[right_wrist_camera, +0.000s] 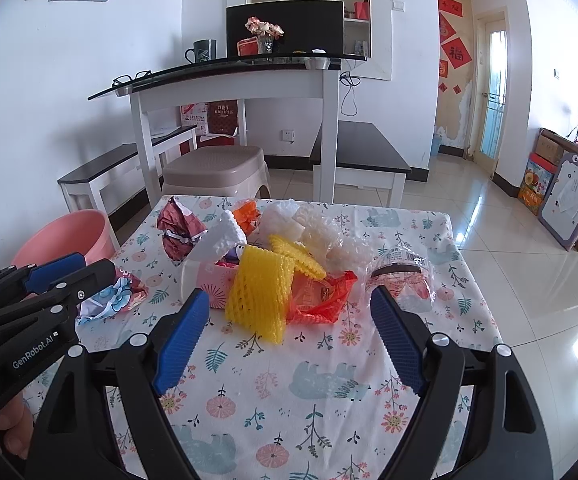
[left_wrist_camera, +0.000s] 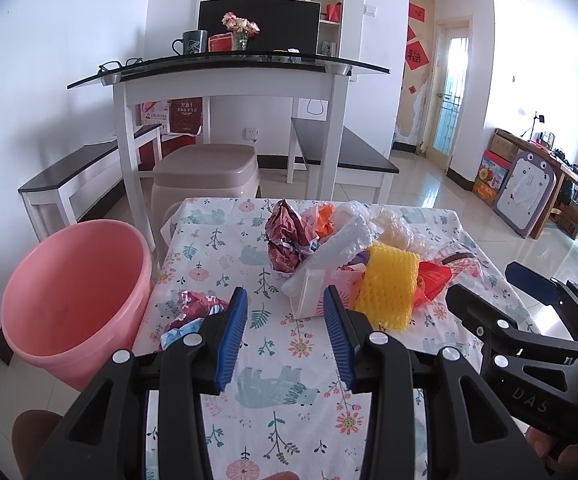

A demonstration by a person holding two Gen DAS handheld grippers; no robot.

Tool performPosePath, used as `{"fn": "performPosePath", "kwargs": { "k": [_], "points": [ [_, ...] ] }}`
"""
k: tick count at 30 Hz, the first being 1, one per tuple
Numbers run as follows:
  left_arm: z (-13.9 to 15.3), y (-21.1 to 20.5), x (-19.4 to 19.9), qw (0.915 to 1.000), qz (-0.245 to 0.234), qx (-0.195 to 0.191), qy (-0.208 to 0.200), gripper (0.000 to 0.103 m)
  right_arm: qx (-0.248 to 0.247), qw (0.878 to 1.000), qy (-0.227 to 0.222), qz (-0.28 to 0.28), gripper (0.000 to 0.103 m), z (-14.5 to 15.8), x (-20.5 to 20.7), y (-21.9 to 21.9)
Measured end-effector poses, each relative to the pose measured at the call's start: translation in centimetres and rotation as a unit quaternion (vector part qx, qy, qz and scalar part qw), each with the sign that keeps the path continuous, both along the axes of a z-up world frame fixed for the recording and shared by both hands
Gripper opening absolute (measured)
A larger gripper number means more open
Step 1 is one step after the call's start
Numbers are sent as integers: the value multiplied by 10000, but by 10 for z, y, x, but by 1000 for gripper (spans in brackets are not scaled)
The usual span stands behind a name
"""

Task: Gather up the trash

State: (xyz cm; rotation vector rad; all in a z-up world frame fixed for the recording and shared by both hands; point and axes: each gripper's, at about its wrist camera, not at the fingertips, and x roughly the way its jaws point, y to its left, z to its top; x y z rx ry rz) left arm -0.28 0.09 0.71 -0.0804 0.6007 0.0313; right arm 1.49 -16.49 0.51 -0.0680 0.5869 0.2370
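The surface (right_wrist_camera: 289,380), draped in a cloth printed with flowers and bears, is filling the lower middle of both views. A pink bucket (left_wrist_camera: 73,300) is standing on the floor at the lower left of the left wrist view, just beside the surface's left edge.

The left gripper (left_wrist_camera: 285,332) is hovering at the bottom centre of its own view with its jaws spread and nothing between them; its blue pads (left_wrist_camera: 231,340) are pointing toward the heap. The right gripper (right_wrist_camera: 289,332) is hanging at the bottom centre of its own view, jaws spread wide and pinching nothing.

The trash pile (right_wrist_camera: 273,252) is sitting in the middle of the frame, toward the far half of the surface. A yellow foam net (right_wrist_camera: 259,296) is lying at the near side of the pile, touching a red plastic bag (right_wrist_camera: 321,300) to its right. A pink box (right_wrist_camera: 215,280) is lying just left of the net. White foam wrap (right_wrist_camera: 225,240) is leaning above the box, and a dark red crumpled wrapper (right_wrist_camera: 179,228) is sitting at the pile's upper left. A clear plastic package (right_wrist_camera: 403,276) is resting at the right, near the right jaw tip. A crumpled floral wrapper (right_wrist_camera: 109,300) is lying apart at the left, close to the bucket.
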Motion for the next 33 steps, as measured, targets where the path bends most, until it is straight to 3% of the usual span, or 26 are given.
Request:
{"fn": "performPosePath", "kwargs": {
  "k": [33],
  "points": [
    [0,-1,0,10000,-8,3,-24,39,26,10000,-37,26,83,9,-7,-4]
  ]
}}
